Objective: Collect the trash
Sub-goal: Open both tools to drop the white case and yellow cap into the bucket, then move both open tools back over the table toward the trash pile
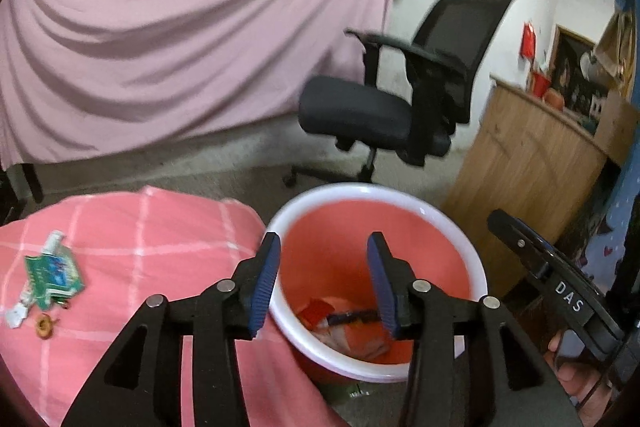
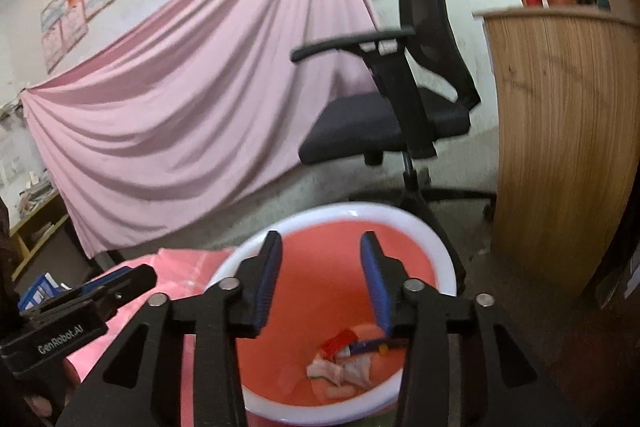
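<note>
A red bin with a white rim (image 1: 472,247) stands on the floor beside a table covered in pink checked cloth (image 1: 160,227). Wrappers (image 1: 344,327) lie at the bin's bottom. A green wrapper (image 1: 54,273), white scraps (image 1: 14,315) and a small brown piece (image 1: 43,325) lie on the cloth at the left. My left gripper (image 1: 324,279) is open and empty above the bin. My right gripper (image 2: 320,279) is open and empty above the same bin (image 2: 440,251), with the wrappers (image 2: 344,363) below it. The right gripper's body shows in the left wrist view (image 1: 560,291).
A black office chair (image 1: 384,107) stands behind the bin. A wooden counter (image 1: 528,163) is at the right. A pink sheet (image 1: 180,39) hangs across the back. The left gripper's body (image 2: 72,311) sits at the left edge of the right wrist view.
</note>
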Demonstrator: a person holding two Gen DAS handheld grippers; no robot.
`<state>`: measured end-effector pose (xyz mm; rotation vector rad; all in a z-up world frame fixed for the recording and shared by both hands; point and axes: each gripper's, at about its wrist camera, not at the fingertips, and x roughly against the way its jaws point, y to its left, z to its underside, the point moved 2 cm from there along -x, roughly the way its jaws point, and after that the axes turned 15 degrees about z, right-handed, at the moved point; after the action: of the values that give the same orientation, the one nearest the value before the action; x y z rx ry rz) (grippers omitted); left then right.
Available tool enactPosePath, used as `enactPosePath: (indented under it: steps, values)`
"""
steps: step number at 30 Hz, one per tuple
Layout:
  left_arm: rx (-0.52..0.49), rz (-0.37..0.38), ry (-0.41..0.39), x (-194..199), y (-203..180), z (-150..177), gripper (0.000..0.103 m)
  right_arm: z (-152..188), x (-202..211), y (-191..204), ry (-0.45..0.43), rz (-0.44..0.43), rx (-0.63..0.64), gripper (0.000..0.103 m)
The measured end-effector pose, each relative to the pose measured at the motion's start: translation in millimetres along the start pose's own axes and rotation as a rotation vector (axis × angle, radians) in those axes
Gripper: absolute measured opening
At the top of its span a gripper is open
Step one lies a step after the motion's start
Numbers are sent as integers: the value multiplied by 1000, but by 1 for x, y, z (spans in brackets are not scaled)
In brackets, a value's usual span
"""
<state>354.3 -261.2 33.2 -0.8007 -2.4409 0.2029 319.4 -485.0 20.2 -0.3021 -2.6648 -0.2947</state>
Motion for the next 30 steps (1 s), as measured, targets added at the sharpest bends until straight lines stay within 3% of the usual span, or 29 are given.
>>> enactPosePath:
  steps: [1, 4, 6, 9, 11, 21, 30]
  values:
    - [1, -14, -24, 10, 3, -2, 43, -2, 5, 4, -22, -5, 2, 47]
    - [2, -60, -99, 36, 11, -5, 62, -9, 17, 15, -80, -17, -1, 67]
    - [-1, -92, -146, 53, 17, -7, 82, -14, 26, 22, -124, -34, -17, 83]
    - [-7, -164, -233, 83, 28, -5, 99, -18, 38, 36, -184, -56, -29, 95]
    - [-4, -187, -277, 99, 37, -3, 100, -18, 46, 44, -220, -77, -39, 103]
    - [31, -312, -417, 167, 89, 18, 101, -14, 70, 106, -364, -196, 20, 103]
    - [-13, -418, -466, 217, 125, 40, 101, 1, 79, 162, -416, -278, 92, 103]
